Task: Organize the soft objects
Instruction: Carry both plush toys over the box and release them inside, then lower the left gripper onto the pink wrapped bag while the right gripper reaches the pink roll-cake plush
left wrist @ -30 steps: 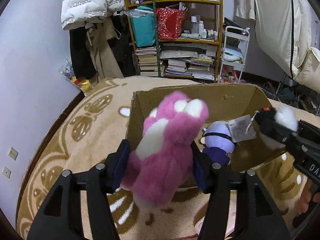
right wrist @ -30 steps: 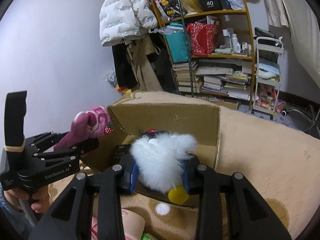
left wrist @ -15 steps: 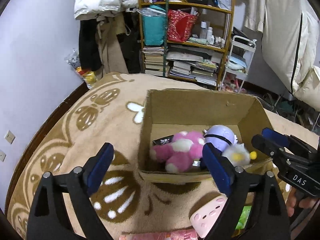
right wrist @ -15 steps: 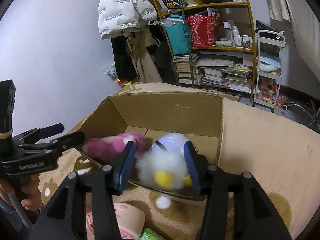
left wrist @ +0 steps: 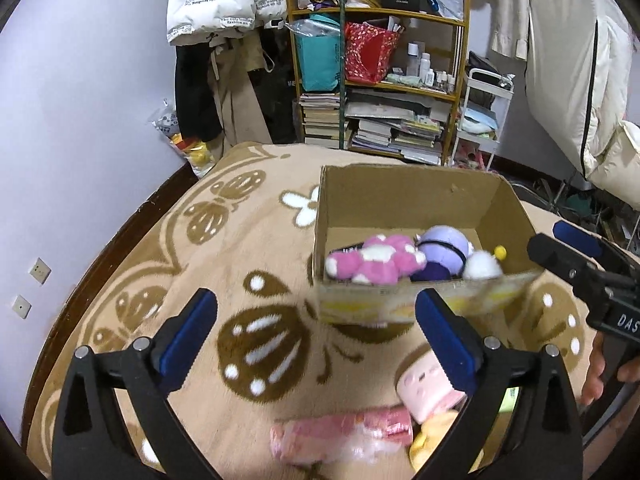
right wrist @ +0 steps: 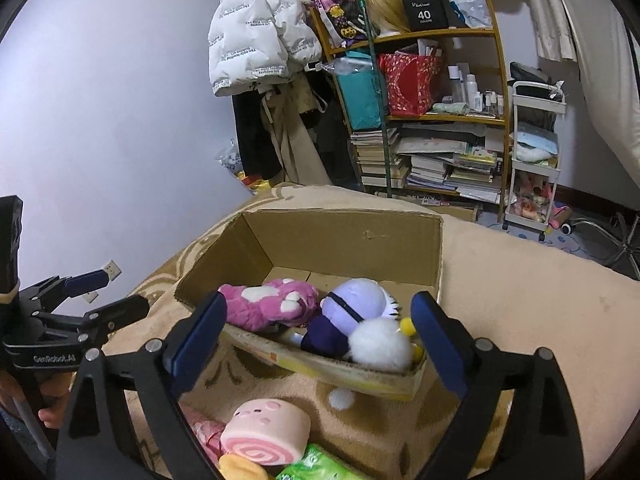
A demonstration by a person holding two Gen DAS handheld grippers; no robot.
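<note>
An open cardboard box (left wrist: 404, 200) (right wrist: 344, 240) sits on the patterned blanket. Inside lie a pink plush (left wrist: 374, 260) (right wrist: 272, 306), a purple plush (left wrist: 444, 246) (right wrist: 354, 306) and a white fluffy toy (left wrist: 482, 266) (right wrist: 380, 344). My left gripper (left wrist: 316, 334) is open and empty, held short of the box's near wall. My right gripper (right wrist: 318, 338) is open and empty, just before the near wall. On the blanket below lie a pink swirl-roll plush (right wrist: 266, 434) (left wrist: 426, 384), a pink wrapped toy (left wrist: 340, 436), a yellow plush (left wrist: 434, 438) and a green packet (right wrist: 316, 466).
A cluttered bookshelf (left wrist: 380, 80) and hanging coats (left wrist: 216, 40) stand behind the bed. A white trolley (right wrist: 534, 160) is at the right. The bed's dark edge (left wrist: 132, 224) runs along the left by the wall.
One second ago each gripper held a plush over the box. Both opened and dropped the pink plush and white fluffy toy into the box, then drew back toward me.
</note>
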